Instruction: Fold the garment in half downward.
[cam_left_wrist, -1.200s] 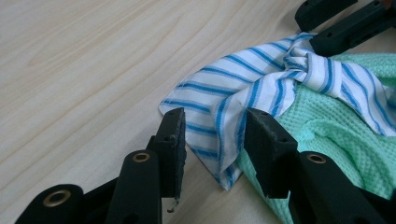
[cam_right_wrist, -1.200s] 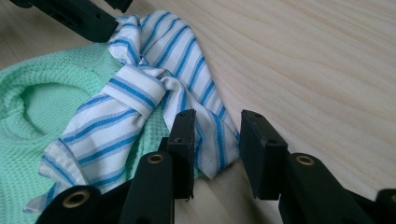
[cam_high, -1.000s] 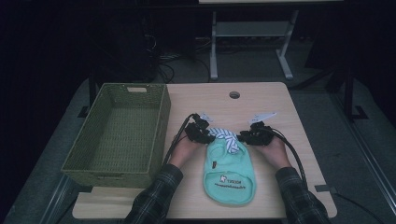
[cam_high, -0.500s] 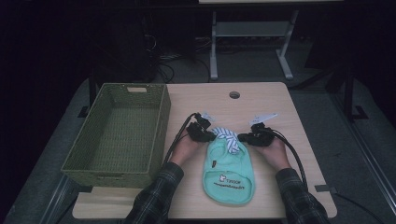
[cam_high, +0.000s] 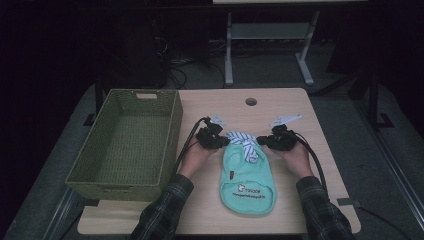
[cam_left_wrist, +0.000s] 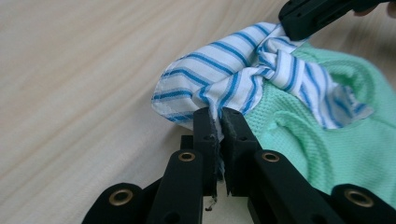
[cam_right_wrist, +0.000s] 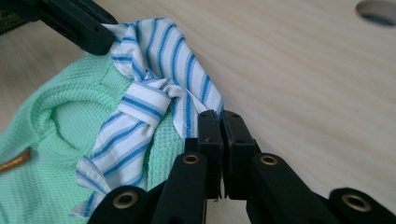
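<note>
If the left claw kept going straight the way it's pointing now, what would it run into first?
Most likely the right claw. The left claw, shut on the striped collar, points across it toward that claw, though depth is unclear.

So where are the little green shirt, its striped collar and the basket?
green shirt (cam_high: 248, 181): high view, on its chest.
striped collar (cam_left_wrist: 224, 70): left gripper view, on the fold.
basket (cam_high: 126, 140): high view, on its woven floor.

The right gripper (cam_right_wrist: 220, 122) has just closed its jaws on the striped collar (cam_right_wrist: 154, 88) of the mint green garment (cam_right_wrist: 51, 154), while the left gripper (cam_right_wrist: 100, 39) grips the collar's far end.
</note>
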